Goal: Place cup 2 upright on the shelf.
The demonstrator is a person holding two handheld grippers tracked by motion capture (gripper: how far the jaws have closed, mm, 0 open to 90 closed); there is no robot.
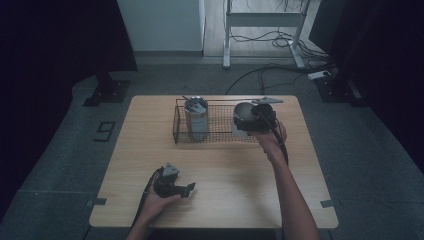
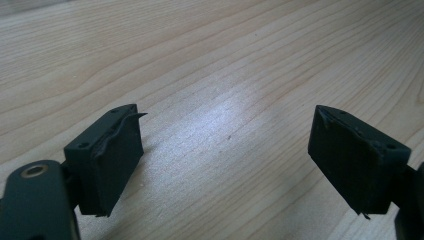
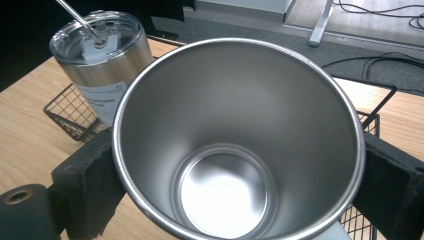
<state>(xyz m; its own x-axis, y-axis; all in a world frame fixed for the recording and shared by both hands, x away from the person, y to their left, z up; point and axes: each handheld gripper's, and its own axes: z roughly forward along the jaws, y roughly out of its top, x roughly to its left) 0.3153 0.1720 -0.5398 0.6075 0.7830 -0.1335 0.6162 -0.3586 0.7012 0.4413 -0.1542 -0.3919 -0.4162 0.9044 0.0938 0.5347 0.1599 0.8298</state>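
My right gripper [image 1: 250, 120] is shut on an empty steel cup [image 3: 235, 140], holding it by its sides over the right end of a black wire basket [image 1: 218, 135]. That cup [image 1: 243, 116] is tilted, its open mouth facing the camera in the right gripper view. A lidded steel tumbler [image 1: 196, 118] with a straw stands upright in the basket's left part, and the same tumbler [image 3: 102, 62] sits behind the cup. My left gripper [image 1: 186, 190] rests low on the wooden table [image 1: 220, 175] near the front left, open, with bare wood between its pads [image 2: 117, 160].
The wire basket [image 3: 70, 112] sits at the table's far middle. Beyond the table are a desk frame [image 1: 260, 20], floor cables [image 1: 280, 70] and a black stand base [image 1: 106, 92].
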